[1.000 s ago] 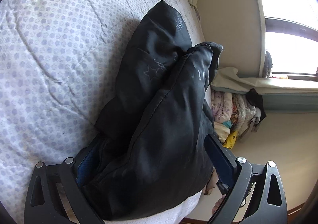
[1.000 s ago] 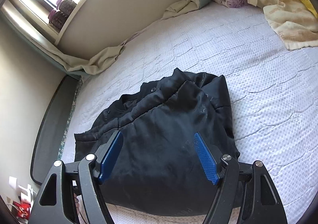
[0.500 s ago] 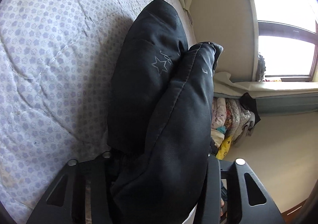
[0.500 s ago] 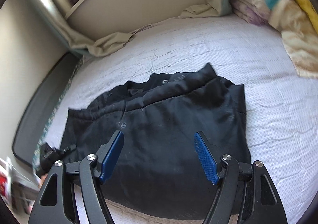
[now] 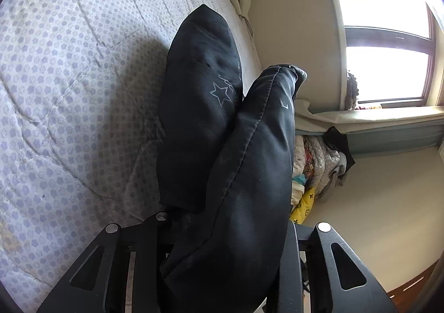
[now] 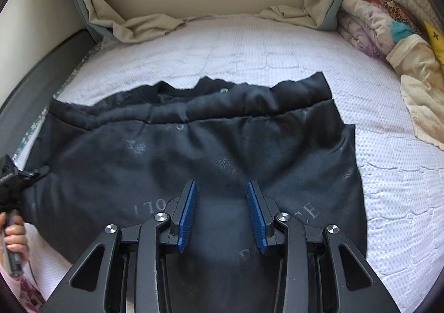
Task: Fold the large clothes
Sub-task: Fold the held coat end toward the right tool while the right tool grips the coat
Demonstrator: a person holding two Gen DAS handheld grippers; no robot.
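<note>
So the black jacket (image 6: 194, 157) is lying across the quilted mattress (image 6: 388, 174), roughly in the middle of the bed, with its collar end toward the far headboard side and the near hem running under the camera. The left gripper (image 5: 222, 252) is clamped onto a thick bunch of the jacket's left edge; from its own camera you see the padded fabric squeezed between the jaws and two puffy lobes (image 5: 202, 96) sticking out ahead of it. In the right view you can spot that same tool at the far-left edge with the person's hand (image 6: 14, 232) around the handle. The right gripper (image 6: 222, 213) is hovering just over the near-middle of the jacket with its blue pads (image 6: 188, 210) parted and nothing between them, so it's released right now. My read is this is the setup for the next fold: left side is held, right needs a matching grab. If I were doing it, I'd slide the right tool over toward the right edge near the hem instead of pinching the middle, catch both layers, then pull the two sides taut before folding over. Padded stuff like this tends to spring back and slip, so a deep bite matters. Also keep it away from the blanket pile (image 6: 388, 21) on the far right.
</note>
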